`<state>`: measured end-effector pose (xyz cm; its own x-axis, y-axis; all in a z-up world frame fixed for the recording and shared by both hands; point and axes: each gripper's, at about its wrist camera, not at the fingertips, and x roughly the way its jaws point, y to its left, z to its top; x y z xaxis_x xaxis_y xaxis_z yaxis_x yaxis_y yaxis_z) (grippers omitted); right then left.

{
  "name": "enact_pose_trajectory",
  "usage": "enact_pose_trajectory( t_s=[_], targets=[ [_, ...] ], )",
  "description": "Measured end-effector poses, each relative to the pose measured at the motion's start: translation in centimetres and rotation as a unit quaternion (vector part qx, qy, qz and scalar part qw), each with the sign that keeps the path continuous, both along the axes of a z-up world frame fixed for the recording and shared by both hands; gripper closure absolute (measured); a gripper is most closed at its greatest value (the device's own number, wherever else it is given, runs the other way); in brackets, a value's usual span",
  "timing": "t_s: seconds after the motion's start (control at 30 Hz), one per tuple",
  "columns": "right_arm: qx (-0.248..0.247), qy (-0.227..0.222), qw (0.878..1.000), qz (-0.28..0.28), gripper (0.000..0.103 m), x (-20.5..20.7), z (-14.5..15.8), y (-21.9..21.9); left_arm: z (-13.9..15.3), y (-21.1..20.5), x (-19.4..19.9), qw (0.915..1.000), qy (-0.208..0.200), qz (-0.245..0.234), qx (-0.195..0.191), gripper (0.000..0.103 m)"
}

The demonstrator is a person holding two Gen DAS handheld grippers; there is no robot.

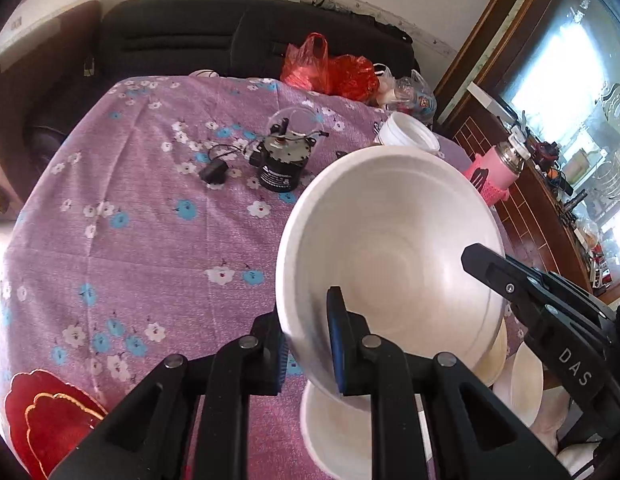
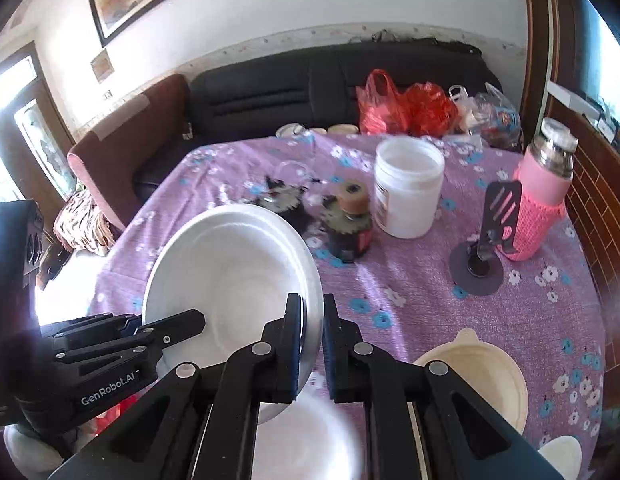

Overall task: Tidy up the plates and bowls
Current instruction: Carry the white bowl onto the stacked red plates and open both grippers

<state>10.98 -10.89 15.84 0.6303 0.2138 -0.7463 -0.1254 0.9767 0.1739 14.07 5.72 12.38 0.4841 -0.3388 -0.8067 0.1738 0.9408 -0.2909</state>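
White bowl (image 1: 390, 248) rim pinched between both grippers' fingers (image 1: 336, 344).

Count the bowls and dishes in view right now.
4: the held white bowl in the air, a lower white bowl under it, a cream bowl to its right, and a cream dish at the near edge. Others may be hidden.

A pink flask (image 2: 544, 196), white jar (image 2: 408, 188) and red bags (image 2: 406, 108) sit on the floral tablecloth (image 2: 430, 292).

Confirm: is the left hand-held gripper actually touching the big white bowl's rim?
Touching. In the left wrist view, the left hand-held gripper has its blue pads clamped on either side of the white bowl's rim, with no gap showing.
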Motion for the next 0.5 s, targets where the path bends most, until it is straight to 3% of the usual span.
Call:
enact_pose_trajectory(
  t_s=[0.27, 0.5],
  targets=[
    [-0.003, -0.029, 0.999, 0.046, 0.092, -4.1, 3.7, 6.3, 3.7, 6.6, -5.8, 0.9985, -0.038, 0.039, -0.008, 0.086],
    [0.018, -0.016, 0.994, 0.103, 0.091, -6.8, 2.2, 12.7, 3.3, 13.9, -11.5, 0.9945, -0.044, 0.094, -0.009, 0.086]
  ],
)
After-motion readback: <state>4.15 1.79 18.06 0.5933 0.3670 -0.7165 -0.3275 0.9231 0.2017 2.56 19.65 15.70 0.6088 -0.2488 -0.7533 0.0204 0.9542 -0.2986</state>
